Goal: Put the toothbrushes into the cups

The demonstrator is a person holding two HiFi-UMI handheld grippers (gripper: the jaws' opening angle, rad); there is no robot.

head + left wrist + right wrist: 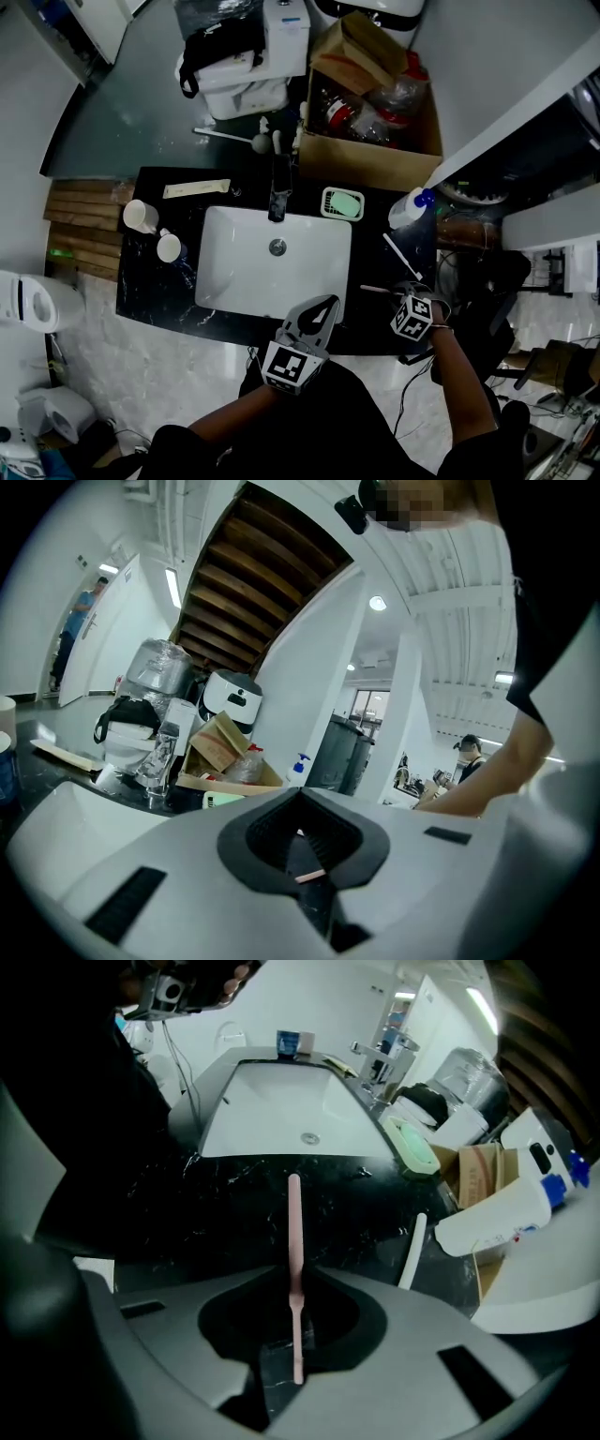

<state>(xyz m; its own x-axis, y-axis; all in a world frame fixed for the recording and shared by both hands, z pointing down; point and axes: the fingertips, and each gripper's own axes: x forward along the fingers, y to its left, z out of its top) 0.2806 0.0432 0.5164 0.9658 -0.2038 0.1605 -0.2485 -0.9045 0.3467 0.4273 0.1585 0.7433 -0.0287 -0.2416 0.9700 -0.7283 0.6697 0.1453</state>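
Here the right gripper point(406, 291) sits over the front right part of the black counter point(150, 291), and its jaws are closed together on the thin handle of a pink toothbrush point(294, 1232). The brush sticks straight out ahead of the jaws, over the dark marbled surface and pointing toward the white sink point(244, 281). The views do not show whether its far end touches the counter. A white toothbrush point(401, 256) lies loose on the counter just beside the pink one, on the side toward a white bottle point(411, 209) with a blue cap that rests at the back right corner. The left gripper point(328, 304) is held near the front edge of the sink, well apart from both brushes. Its jaws are drawn together with nothing clamped between them. The two cups point(141, 216) stand close together on the counter at the far left of the sink, one nearer the back edge and the other point(170, 247) nearer the basin, and no brush stands in either of them. Behind the sink rises a dark tap point(278, 187), with a green soap dish point(342, 202) just to its right and an open cardboard box point(375, 155) past the counter's back edge.
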